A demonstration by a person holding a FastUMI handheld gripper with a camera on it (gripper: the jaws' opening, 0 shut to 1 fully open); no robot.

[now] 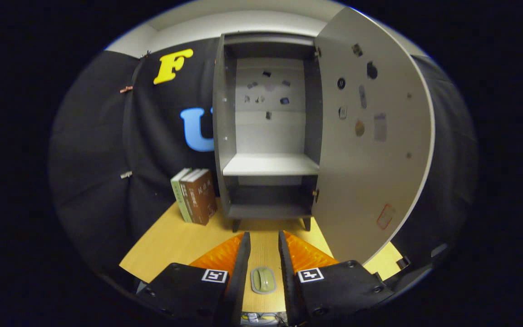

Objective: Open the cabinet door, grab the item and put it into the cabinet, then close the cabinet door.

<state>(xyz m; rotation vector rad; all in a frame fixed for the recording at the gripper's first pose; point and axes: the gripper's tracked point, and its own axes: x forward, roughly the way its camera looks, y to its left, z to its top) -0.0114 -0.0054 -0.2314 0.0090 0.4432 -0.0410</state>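
A tall grey cabinet point(268, 136) stands on the wooden table point(175, 240), beyond my fingers. Its door point(370, 150) is swung wide open to the right, with small stickers on its inner face. Inside, a pale shelf point(270, 164) sits at mid height with nothing on it, and the bottom compartment is bare too. A small grey-green oval item point(263, 280) lies flat on the table, low between my two fingers and near their base. My gripper point(264, 240) is open, its fingers either side of the item without touching it.
Two or three upright books point(194, 196) stand on the table just left of the cabinet's foot. The open door's edge reaches out over the table's right side. Black cloth walls close in behind and on both sides.
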